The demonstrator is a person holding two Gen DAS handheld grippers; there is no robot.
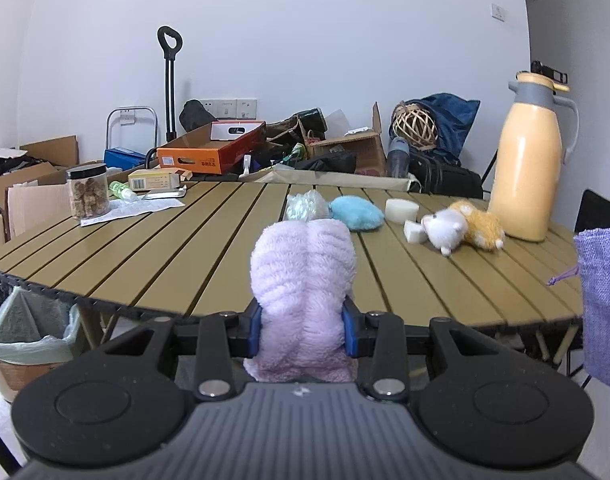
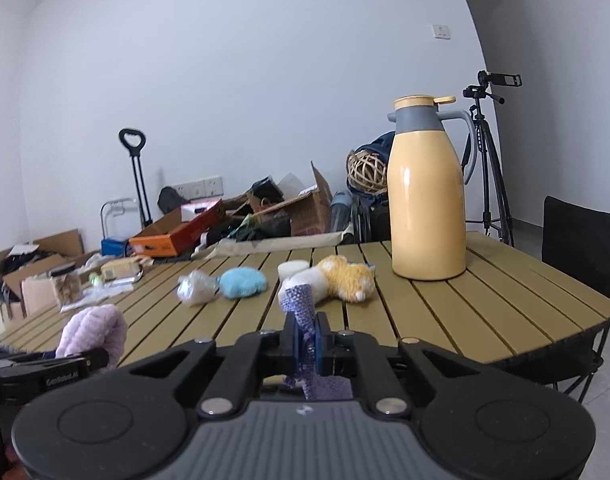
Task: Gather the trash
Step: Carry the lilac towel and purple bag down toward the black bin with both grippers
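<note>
Left gripper (image 1: pixel 303 330) pinches lilac plush (image 1: pixel 303 280) at near table edge (image 1: pixel 153 280); right gripper (image 2: pixel 309 340) clamped on purple mesh bag (image 2: pixel 301 312). Keep bag mouth slack (opening unseen), lower plush squarely in.

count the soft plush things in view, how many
3: a lilac plush held in the left tongs, a blue plush mid-table, and an orange-white toy beside the yellow jug.

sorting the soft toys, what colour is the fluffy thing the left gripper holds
Pale lilac plush; clearest in the left wrist view.
</note>
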